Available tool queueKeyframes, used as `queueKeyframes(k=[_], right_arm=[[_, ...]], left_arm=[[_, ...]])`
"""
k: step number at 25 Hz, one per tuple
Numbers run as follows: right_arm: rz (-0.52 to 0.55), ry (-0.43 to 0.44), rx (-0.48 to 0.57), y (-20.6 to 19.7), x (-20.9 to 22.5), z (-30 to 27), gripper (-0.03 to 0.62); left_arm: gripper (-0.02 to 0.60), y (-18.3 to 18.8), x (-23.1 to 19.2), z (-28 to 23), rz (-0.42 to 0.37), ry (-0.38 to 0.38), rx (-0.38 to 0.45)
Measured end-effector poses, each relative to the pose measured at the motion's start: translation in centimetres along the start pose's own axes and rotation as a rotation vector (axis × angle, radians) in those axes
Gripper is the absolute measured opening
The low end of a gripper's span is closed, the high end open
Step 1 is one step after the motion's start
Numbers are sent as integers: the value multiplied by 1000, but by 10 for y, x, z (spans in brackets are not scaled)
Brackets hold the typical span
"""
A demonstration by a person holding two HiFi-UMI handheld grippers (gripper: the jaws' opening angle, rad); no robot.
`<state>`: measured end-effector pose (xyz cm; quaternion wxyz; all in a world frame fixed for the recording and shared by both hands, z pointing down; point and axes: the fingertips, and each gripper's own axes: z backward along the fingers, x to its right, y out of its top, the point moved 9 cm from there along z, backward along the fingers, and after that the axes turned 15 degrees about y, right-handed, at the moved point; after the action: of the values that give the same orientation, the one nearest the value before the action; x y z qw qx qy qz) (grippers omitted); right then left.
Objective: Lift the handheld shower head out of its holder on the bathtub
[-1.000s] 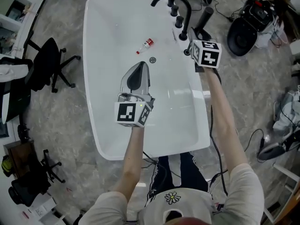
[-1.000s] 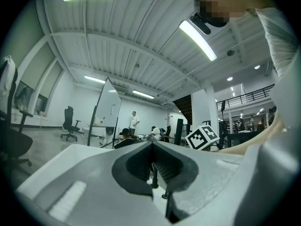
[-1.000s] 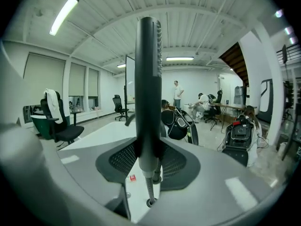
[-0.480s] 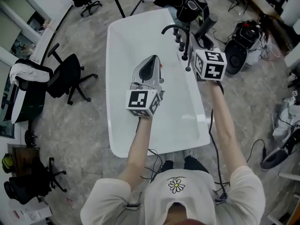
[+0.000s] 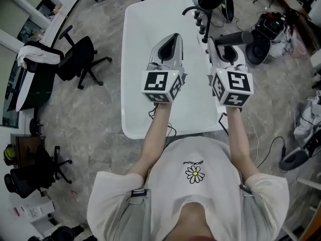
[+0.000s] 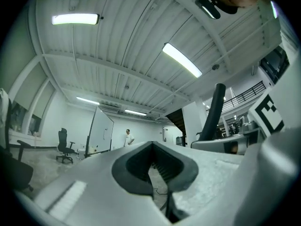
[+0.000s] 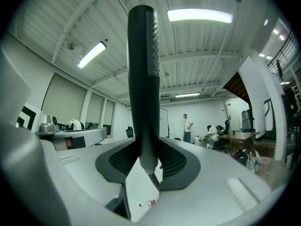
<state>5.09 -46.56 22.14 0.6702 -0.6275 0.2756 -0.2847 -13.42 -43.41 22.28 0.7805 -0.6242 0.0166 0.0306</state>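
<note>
The black handheld shower head [image 5: 235, 37] is gripped at its handle by my right gripper [image 5: 223, 46], above the right rim of the white bathtub [image 5: 135, 84]. In the right gripper view the shower head [image 7: 142, 79] stands upright between the pads of the right gripper [image 7: 146, 161], and its hose [image 7: 153, 179] hangs down. My left gripper [image 5: 170, 41] hovers over the tub, shut with nothing in it. In the left gripper view, the left gripper [image 6: 153, 166] points up at the ceiling and the shower head [image 6: 215, 109] shows at the right.
A black faucet [image 5: 194, 10] with knobs stands on the tub's far right rim. A small bottle [image 7: 147, 203] lies in the tub. Office chairs [image 5: 75, 59] stand to the left; black equipment [image 5: 263, 46] and cables lie on the floor to the right.
Both grippers have risen and tilted upward. The right one has lifted the shower head up and away from the tub's rim. The left gripper rose beside it.
</note>
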Motion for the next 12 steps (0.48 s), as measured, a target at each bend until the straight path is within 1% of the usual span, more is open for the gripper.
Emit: queueKeyframes(k=[2, 5, 8, 12], right_arm=[[-16, -1, 12, -7, -10, 11, 152], [-39, 9, 9, -15, -14, 23, 152], [-31, 15, -1, -15, -14, 28, 152], [-37, 22, -1, -13, -11, 29, 152]], left_arm=[[0, 0, 0, 11, -16, 9, 4], [0, -3, 0, 23, -21, 26, -3], [0, -3, 0, 28, -11, 41, -10], [0, 0, 1, 28, -20, 48, -11]])
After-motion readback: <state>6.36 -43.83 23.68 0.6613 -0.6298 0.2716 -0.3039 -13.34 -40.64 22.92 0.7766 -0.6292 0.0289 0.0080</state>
